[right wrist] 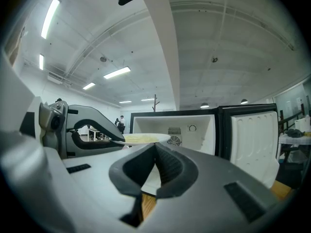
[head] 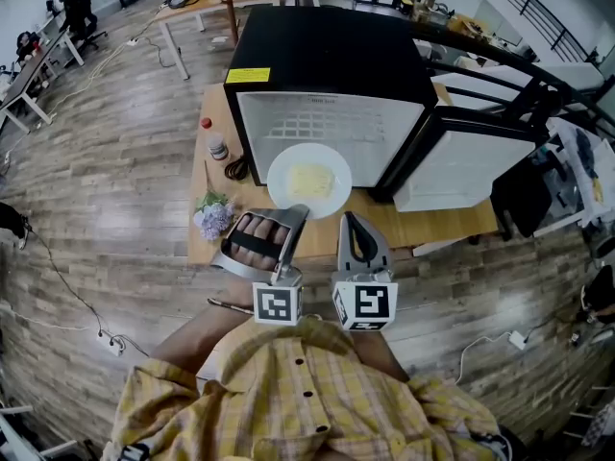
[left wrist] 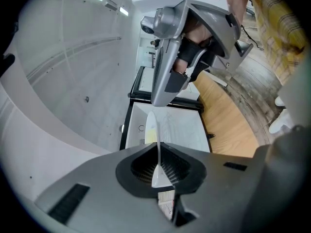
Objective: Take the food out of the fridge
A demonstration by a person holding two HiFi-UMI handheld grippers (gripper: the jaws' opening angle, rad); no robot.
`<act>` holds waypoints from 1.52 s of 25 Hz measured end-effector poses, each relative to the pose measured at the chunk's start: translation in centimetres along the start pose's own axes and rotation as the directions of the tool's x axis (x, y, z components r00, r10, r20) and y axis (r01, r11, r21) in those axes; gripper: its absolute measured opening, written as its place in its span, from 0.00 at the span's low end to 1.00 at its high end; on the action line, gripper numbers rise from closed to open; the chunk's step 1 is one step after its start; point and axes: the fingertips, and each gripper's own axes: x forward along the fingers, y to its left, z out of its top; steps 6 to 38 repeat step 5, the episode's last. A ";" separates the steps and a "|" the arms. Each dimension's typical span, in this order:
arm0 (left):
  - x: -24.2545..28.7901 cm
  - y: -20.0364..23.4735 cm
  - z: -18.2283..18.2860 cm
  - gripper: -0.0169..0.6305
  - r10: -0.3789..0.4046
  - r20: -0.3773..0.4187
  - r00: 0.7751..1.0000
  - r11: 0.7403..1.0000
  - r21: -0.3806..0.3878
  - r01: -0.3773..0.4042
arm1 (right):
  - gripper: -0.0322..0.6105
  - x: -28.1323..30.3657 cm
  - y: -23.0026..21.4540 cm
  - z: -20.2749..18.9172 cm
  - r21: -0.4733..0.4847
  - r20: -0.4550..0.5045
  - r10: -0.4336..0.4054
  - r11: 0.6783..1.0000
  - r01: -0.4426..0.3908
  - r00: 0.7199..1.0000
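A white plate (head: 309,180) with pale yellow food (head: 311,181) hangs in front of the open black fridge (head: 327,65), outside its white interior. My left gripper (head: 299,210) is shut on the plate's near rim. In the left gripper view the plate (left wrist: 156,140) shows edge-on, its rim pinched between the pads. My right gripper (head: 348,218) sits just right of the plate, shut with nothing in it. In the right gripper view its jaws (right wrist: 156,165) meet, and the plate (right wrist: 146,138) and left gripper (right wrist: 82,130) are at the left.
The fridge stands on a wooden table (head: 437,227); its door (head: 461,161) is swung open to the right. Left of the fridge are a small red-capped bottle (head: 216,143), a dark looped object (head: 236,168) and a bunch of pale purple flowers (head: 213,217).
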 end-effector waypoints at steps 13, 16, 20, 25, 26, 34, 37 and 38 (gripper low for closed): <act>-0.1 0.3 -0.5 0.05 0.018 -0.013 1.000 0.999 0.037 -0.017 | 0.06 0.2 0.3 -0.1 0.004 0.006 0.002 1.000 -0.002 1.000; -0.1 0.3 -0.5 0.05 0.018 -0.013 1.000 0.999 0.037 -0.017 | 0.06 0.2 0.3 -0.1 0.004 0.006 0.002 1.000 -0.002 1.000; -0.1 0.3 -0.5 0.05 0.018 -0.013 1.000 0.999 0.037 -0.017 | 0.06 0.2 0.3 -0.1 0.004 0.006 0.002 1.000 -0.002 1.000; -0.1 0.3 -0.5 0.05 0.018 -0.013 1.000 0.999 0.037 -0.017 | 0.06 0.2 0.3 -0.1 0.004 0.006 0.002 1.000 -0.002 1.000; -0.1 0.3 -0.5 0.05 0.018 -0.013 1.000 0.999 0.037 -0.017 | 0.06 0.2 0.3 -0.1 0.004 0.006 0.002 1.000 -0.002 1.000; -0.1 0.3 -0.5 0.05 0.018 -0.013 1.000 0.999 0.037 -0.017 | 0.06 0.2 0.3 -0.1 0.004 0.006 0.002 1.000 -0.002 1.000; -0.1 0.3 -0.5 0.05 0.018 -0.013 1.000 0.999 0.037 -0.017 | 0.06 0.2 0.3 -0.1 0.004 0.006 0.002 1.000 -0.002 1.000; -0.1 0.3 -0.5 0.05 0.018 -0.013 1.000 0.999 0.037 -0.017 | 0.06 0.2 0.3 -0.1 0.004 0.006 0.002 1.000 -0.002 1.000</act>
